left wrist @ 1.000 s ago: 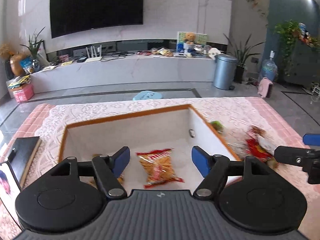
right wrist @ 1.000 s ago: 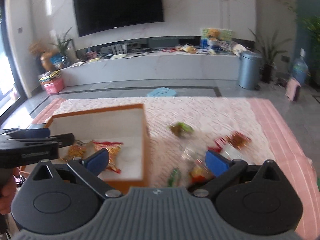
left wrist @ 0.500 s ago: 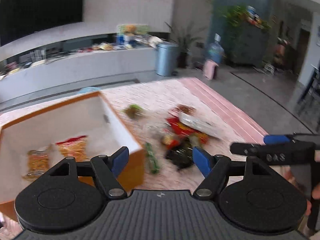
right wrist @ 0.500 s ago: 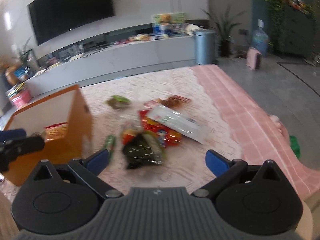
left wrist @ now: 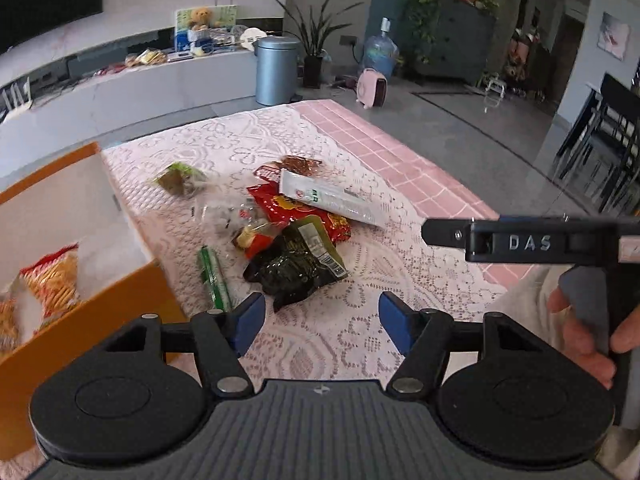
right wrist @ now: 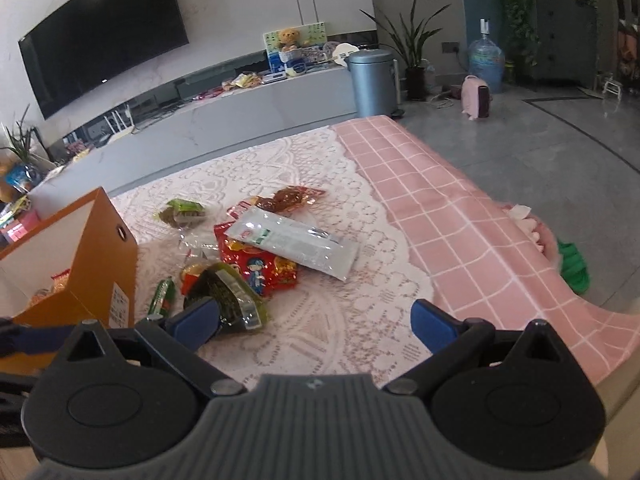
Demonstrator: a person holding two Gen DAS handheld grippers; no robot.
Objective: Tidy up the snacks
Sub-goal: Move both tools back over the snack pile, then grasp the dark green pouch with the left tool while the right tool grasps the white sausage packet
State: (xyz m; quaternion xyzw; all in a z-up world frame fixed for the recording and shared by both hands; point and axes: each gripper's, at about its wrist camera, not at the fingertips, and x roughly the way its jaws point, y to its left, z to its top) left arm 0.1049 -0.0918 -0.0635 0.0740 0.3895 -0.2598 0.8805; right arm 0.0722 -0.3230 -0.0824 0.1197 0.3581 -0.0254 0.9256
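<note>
A heap of snack packets lies on the lace cloth: a dark green packet [left wrist: 298, 266] [right wrist: 234, 294] nearest, a red packet [left wrist: 308, 212] [right wrist: 256, 266], a long white packet [left wrist: 332, 200] [right wrist: 294, 242], a thin green stick [left wrist: 214, 278] [right wrist: 162, 298] and a small green packet [left wrist: 178, 178] [right wrist: 182, 212]. The orange box [left wrist: 132, 300] [right wrist: 102, 248] at the left holds orange-red packets [left wrist: 54, 280]. My left gripper [left wrist: 320, 322] hovers just short of the dark packet, its jaws closing with nothing between them. My right gripper [right wrist: 316, 318] stands open and empty, right of the dark packet.
The table carries a pink checked cloth [right wrist: 440, 216] under the lace, with its edge at the right. In the left wrist view the right gripper's body [left wrist: 540, 242] and a hand [left wrist: 580, 336] fill the right side. A grey bin [right wrist: 374, 82] stands on the floor beyond.
Both views have swung from the orange box to the snack heap at the right and come lower and closer. The left jaws stand slightly narrower than before.
</note>
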